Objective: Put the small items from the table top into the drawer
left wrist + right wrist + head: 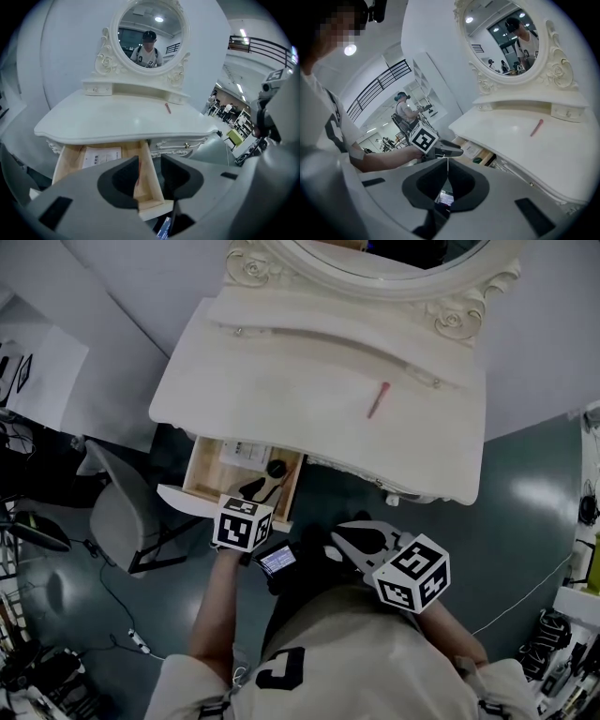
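One slim pink stick (378,399) is the only loose item on the white counter (281,381). It lies right of centre, nearer the rear edge than the front, and slants with its upper end toward the rear right corner. Nothing touches it, and both claws are well apart from it.

One wooden drawer (199,465) stands pulled out from under the front edge, near the front left corner. Contents:
- a printed leaflet (101,157), flat on the bottom toward the back;
- a dark round object (277,468), beside the right wall;
- a further dark piece near the front, too dim to make out.

Left claw (150,161): jaws apart with nothing gripped, and the drawer's right wall shows through the gap. In the head view it is held over the drawer's front end, tilted downward.

Right claw (447,165): jaws together at the tips, with nothing between them. It is held off the front edge, right of the drawer, and points toward the counter's left end.

One oval mirror (375,259) in a carved white frame rises from the rear edge.

One small lit screen (277,561) sits between the two claws, close to the person's body.

One grey chair (117,512) stands on the dark floor (525,484), off the counter's left end.
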`<move>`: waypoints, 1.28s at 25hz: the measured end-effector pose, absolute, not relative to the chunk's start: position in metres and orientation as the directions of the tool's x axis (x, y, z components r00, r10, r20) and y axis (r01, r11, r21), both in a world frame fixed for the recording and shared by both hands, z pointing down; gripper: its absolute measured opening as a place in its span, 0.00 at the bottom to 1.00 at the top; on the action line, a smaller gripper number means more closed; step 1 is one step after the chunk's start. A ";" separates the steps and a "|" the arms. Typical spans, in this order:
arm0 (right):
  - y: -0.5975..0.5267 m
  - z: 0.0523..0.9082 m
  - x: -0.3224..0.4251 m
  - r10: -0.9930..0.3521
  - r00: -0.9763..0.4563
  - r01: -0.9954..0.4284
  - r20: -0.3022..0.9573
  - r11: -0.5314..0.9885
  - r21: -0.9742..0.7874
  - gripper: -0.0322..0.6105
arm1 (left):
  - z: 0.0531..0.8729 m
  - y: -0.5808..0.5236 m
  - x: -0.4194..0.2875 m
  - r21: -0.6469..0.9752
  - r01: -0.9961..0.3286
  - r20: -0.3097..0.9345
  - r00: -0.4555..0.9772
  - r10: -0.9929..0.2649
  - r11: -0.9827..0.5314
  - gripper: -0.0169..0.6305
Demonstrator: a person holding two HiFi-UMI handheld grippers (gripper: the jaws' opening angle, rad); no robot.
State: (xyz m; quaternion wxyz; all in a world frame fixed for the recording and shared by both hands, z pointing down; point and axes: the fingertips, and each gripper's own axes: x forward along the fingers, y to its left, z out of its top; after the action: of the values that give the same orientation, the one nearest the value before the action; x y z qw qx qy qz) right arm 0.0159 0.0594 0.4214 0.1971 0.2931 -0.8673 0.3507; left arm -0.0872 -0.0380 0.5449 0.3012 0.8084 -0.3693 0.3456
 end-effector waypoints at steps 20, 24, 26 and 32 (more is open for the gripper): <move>0.056 0.408 0.036 -0.415 -0.742 -0.659 0.526 0.597 -0.458 0.09 | 0.469 -0.043 -0.021 0.147 -0.725 0.686 0.564 -0.459 -0.672 0.32; 0.052 0.407 0.048 -0.416 -0.749 -0.653 0.517 0.599 -0.464 0.09 | 0.465 -0.047 -0.004 0.127 -0.720 0.694 0.556 -0.458 -0.682 0.32; 0.049 0.406 0.057 -0.415 -0.752 -0.649 0.512 0.601 -0.467 0.09 | 0.461 -0.050 0.005 0.123 -0.722 0.692 0.554 -0.463 -0.680 0.32; 0.039 0.403 0.082 -0.406 -0.770 -0.630 0.493 0.610 -0.481 0.09 | 0.454 -0.064 0.033 0.107 -0.728 0.690 0.545 -0.477 -0.678 0.32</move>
State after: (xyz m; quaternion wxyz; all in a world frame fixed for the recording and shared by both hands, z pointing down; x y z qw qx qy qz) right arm 0.0818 0.0388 0.4034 0.1700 0.2938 -0.8809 0.3299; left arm 0.0334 -0.0637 0.4536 0.1945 0.8572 -0.3512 0.3226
